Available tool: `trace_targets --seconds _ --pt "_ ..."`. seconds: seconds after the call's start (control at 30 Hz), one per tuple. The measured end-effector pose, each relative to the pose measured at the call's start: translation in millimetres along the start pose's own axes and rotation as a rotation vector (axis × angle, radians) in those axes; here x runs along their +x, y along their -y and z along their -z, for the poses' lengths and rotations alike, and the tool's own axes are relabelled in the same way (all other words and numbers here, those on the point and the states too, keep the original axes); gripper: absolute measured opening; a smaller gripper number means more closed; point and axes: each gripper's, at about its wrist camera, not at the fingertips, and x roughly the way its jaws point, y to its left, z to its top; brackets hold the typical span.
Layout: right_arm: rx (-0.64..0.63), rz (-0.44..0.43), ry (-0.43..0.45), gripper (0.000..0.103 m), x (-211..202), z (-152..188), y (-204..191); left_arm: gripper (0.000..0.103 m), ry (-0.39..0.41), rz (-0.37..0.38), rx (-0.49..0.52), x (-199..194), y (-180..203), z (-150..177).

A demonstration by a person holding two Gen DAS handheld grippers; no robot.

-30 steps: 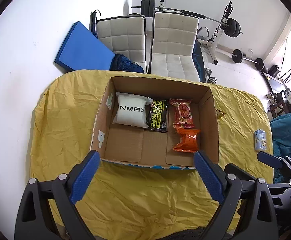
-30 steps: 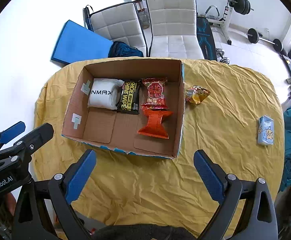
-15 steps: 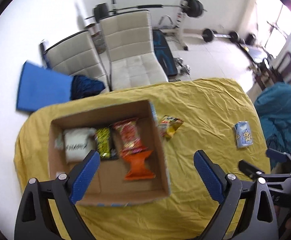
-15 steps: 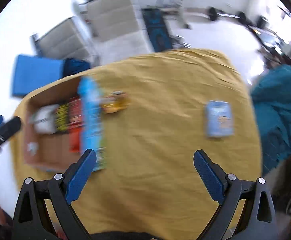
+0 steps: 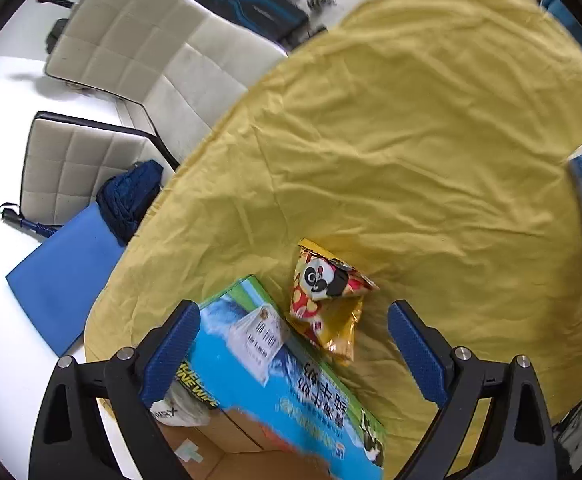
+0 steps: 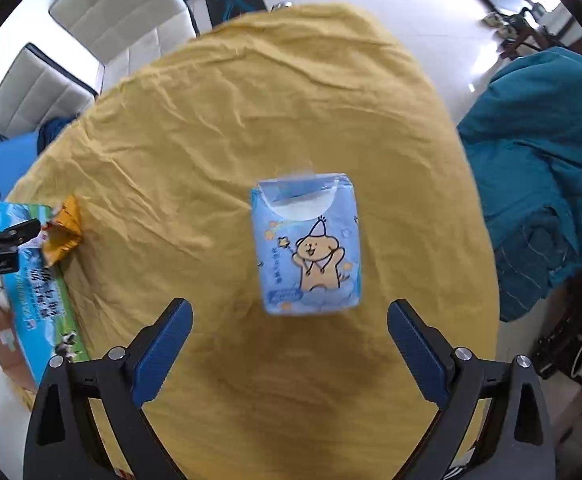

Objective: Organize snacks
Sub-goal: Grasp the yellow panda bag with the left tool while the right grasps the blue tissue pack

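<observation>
A yellow panda snack bag [image 5: 327,300] lies on the yellow cloth just beside the cardboard box's printed blue outer wall [image 5: 291,384]. My left gripper [image 5: 291,344] is open above them, the bag between its fingers and a little ahead. A light blue pack with a cartoon dog [image 6: 307,244] lies alone on the cloth; my right gripper [image 6: 289,344] hangs open over it, the pack just beyond its fingertips. In the right wrist view the panda bag [image 6: 65,232] and the box [image 6: 39,300] sit at the far left. A white pouch [image 5: 179,408] shows inside the box.
The round table is covered by a wrinkled yellow cloth [image 6: 231,120]. Two white padded chairs [image 5: 139,60] and a blue mat [image 5: 63,280] stand beyond the far edge. A teal blanket [image 6: 543,168] is heaped to the right of the table.
Both grippers swung right and dropped lower. The left one now hovers over the panda bag by the box wall; the right one has closed in above the blue dog pack. Both stayed open.
</observation>
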Motion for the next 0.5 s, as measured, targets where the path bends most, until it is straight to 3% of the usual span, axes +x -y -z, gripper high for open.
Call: trace_targets --seconds 0.2,0.33,0.4,0.47,0.5 --pt "-0.011 0.016 -0.066 0.1 41 -17 2 0.096 -0.163 -0.021 0.049 72 9 -16" --pt "-0.007 0.004 -0.112 0.1 64 -25 4 0.092 -0.217 0.002 0.054 98 16 -19" --pt "0.009 -0.007 -0.128 0.1 73 -29 7 0.063 -0.222 0.02 0.046 104 19 -18" --pt "0.026 -0.011 -0.137 0.1 79 -31 10 0.042 -0.223 0.052 0.027 106 20 -20" --pt "0.036 -0.021 -0.141 0.1 81 -32 12 0.041 -0.229 0.08 0.008 106 20 -20"
